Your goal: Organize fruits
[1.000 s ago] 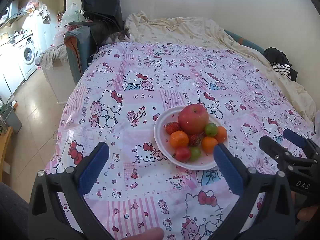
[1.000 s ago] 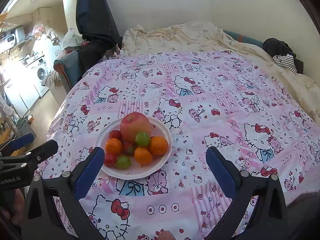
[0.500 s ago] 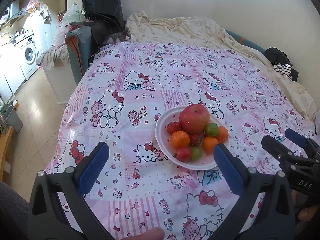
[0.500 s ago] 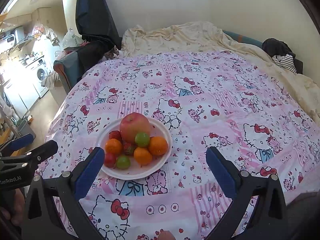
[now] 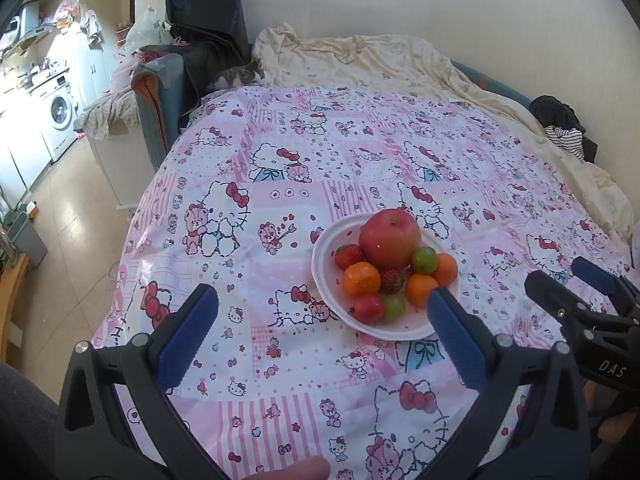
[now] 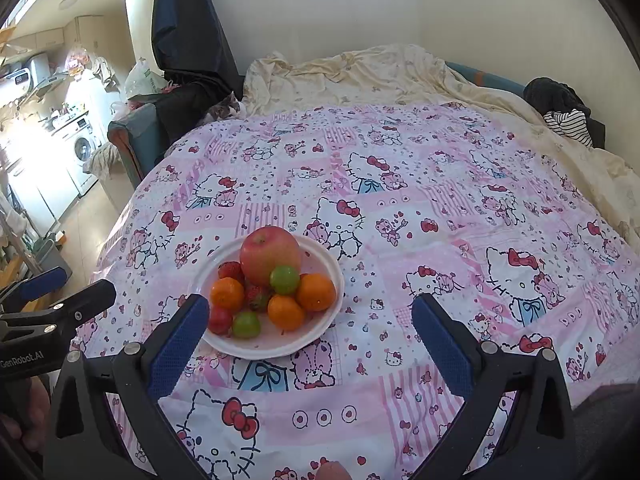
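Observation:
A white plate (image 5: 322, 258) (image 6: 320, 326) rests on the pink cartoon-print cloth and holds a big red apple (image 5: 390, 238) (image 6: 270, 254), several oranges (image 5: 361, 279) (image 6: 285, 312), strawberries (image 5: 347, 256), green fruits (image 5: 424, 260) (image 6: 284, 279) and a small red fruit (image 5: 368, 307). My left gripper (image 5: 320, 330) hovers open above the cloth, its right finger just in front of the plate. My right gripper (image 6: 310, 338) is open too, with the plate ahead of its left finger. Nothing sits between either pair of fingers.
The cloth (image 6: 440, 208) covers a round surface, with a crumpled cream sheet (image 6: 360, 76) behind and dark and striped clothes (image 6: 564, 112) at the far right. A cat (image 6: 224, 112) lies at the cloth's far edge. Left lies a kitchen floor with a washing machine (image 5: 60, 114).
Both grippers have barely shifted; the left wrist view has drifted slightly, so the plate sits a touch further right. Nothing was grasped or released.

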